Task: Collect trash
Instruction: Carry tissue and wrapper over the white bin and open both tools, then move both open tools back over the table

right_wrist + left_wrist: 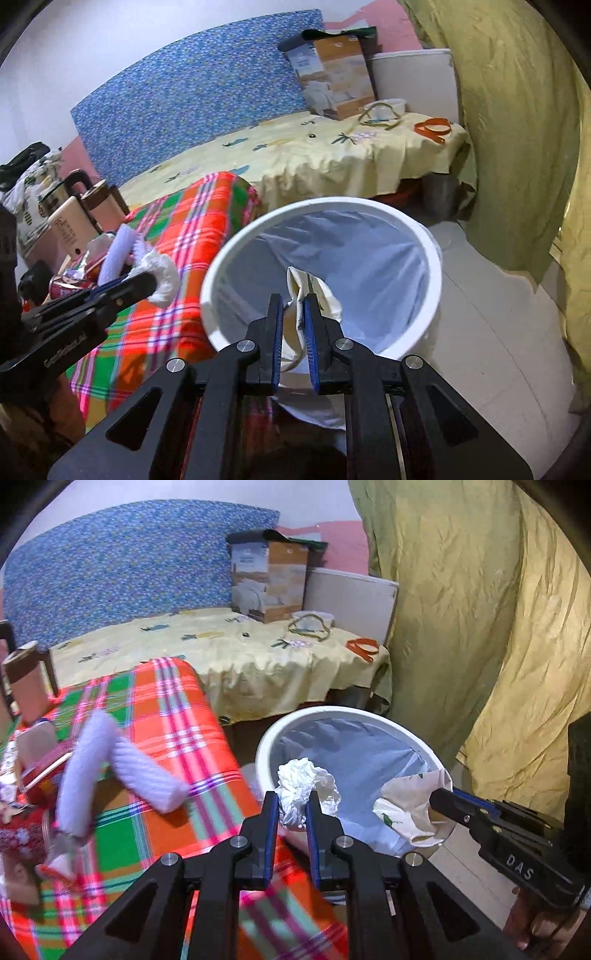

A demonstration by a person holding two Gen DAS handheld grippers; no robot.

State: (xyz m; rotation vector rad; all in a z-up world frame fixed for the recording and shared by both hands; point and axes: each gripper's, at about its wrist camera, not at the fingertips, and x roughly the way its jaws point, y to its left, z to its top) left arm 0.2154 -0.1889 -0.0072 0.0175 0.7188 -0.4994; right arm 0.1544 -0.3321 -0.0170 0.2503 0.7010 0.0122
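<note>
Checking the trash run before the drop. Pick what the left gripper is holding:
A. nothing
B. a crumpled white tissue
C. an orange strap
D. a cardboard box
B: the left gripper is clamped on a crumpled white tissue at the near rim of the white bin; in the right wrist view it is not yet over the opening.

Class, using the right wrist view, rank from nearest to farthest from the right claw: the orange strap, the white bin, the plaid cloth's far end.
1. White bin, directly beneath the right claw.
2. Plaid cloth's far end, beyond, left.
3. Orange strap, far right on the bed.
</note>
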